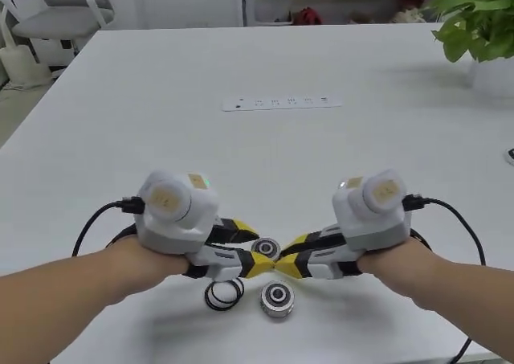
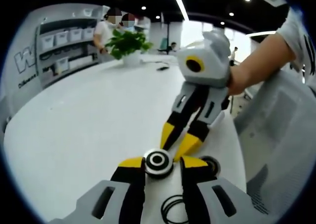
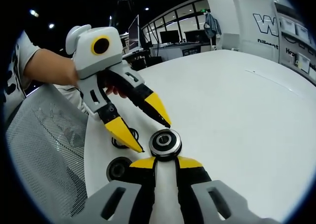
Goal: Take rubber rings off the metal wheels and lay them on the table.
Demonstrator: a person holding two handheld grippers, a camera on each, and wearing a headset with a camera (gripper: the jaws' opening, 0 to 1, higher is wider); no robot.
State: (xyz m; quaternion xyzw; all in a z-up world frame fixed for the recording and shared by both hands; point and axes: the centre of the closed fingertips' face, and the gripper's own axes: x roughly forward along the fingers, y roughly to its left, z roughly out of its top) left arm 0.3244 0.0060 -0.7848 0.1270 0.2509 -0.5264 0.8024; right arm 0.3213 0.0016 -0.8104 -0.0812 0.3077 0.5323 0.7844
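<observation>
Table [image 1: 361, 155] open ahead; by its near edge left gripper [image 2: 162, 163] clamps a wheel [image 1: 266, 247], right gripper [image 3: 166, 162] jaws unclear.

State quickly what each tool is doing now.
Left tool: closed on the metal wheel.
Right tool: tips at that wheel; open or closed cannot be told.

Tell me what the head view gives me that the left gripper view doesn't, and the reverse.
Head view adds: the power strip mid-table and an office chair past the far left corner. Left gripper view adds: wall shelving holding bins. Both: the metal wheel between the jaws of the left gripper, the right gripper close against it, the second wheel, the loose rubber rings and the potted plant.
</observation>
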